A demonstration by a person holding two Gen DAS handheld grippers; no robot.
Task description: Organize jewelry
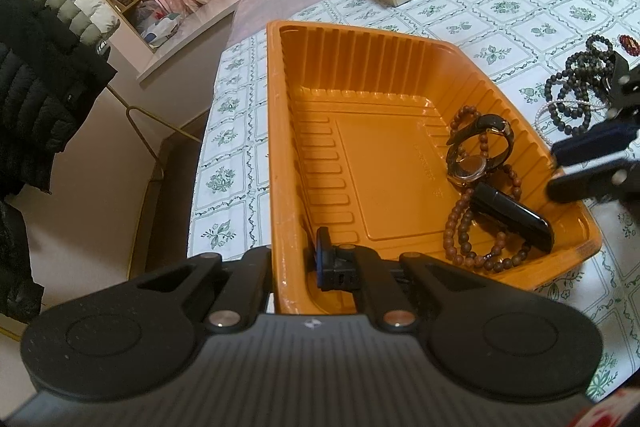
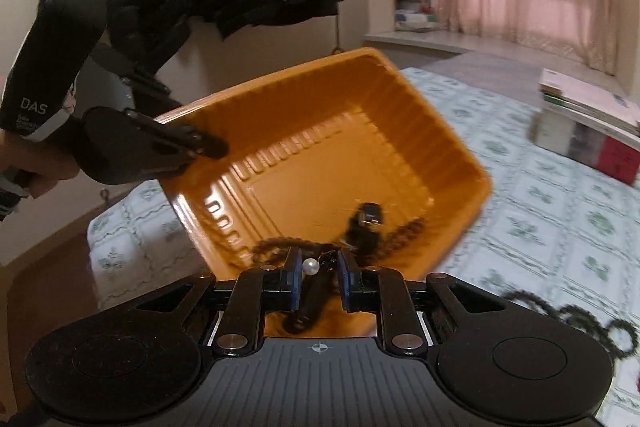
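The ribbed orange plastic tray (image 1: 360,75) sits on the desk under a white cloth patterned with green flowers (image 1: 520,15), and the left gripper (image 1: 298,263) has its jaws closed on the tray's near-left rim, one finger inside the wall and one outside, holding it steady. Part of the sorting is already done: inside the tray, toward its right end, lie a long string of brown wooden beads (image 1: 472,235), a wristwatch with a dark strap and a round gold-toned case (image 1: 476,155), and a smooth black oblong case (image 1: 512,215) resting across the beads.

More remains outside. On the cloth to the right of the tray lie several strands of dark round beads (image 1: 576,83), a thin strand of small white pearls (image 1: 560,105) partly under them, and a reddish beaded bracelet (image 1: 628,45) further right near the picture's edge.

The right gripper (image 2: 318,283) hangs over the tray's near-right rim. Its jaws stand partly apart, and between them shows a single white pearl (image 2: 310,266) with something dark and thin beside it; the view is blurred, so I cannot tell whether the pads truly press on it or what the whole piece is. As a judgement, the task is around the middle: three items are in and at least three are still to go
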